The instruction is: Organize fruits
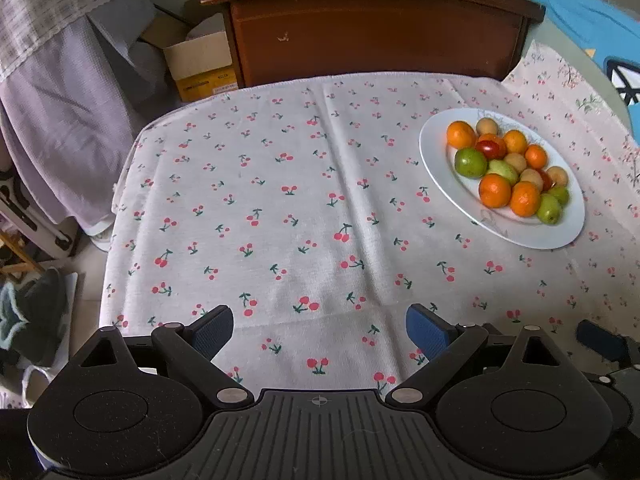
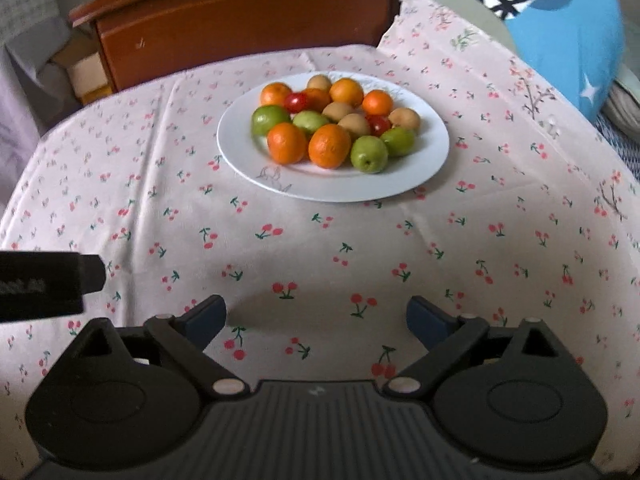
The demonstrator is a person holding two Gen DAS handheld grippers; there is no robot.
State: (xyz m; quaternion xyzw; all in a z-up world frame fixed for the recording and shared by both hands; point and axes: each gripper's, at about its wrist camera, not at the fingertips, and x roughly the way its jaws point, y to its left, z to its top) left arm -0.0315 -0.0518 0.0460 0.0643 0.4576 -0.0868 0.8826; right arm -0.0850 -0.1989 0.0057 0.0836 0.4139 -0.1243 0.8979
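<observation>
The desk (image 2: pixel 320 240) is hidden under a cloth (image 1: pixel 280 200). The fruits (image 2: pixel 328 120) at the pile's back are partly covered by those in front. A dark part (image 2: pixel 48 284) is cut off by the right view's left edge. The box (image 1: pixel 200 68) is half hidden behind the cabinet (image 1: pixel 372 36).

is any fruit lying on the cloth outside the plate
No, every fruit sits on the round white plate; the cherry-print tablecloth around it carries none.

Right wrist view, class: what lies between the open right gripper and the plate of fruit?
Only bare cherry-print tablecloth lies between the right gripper and the white plate; nothing stands there in the right wrist view.
</observation>
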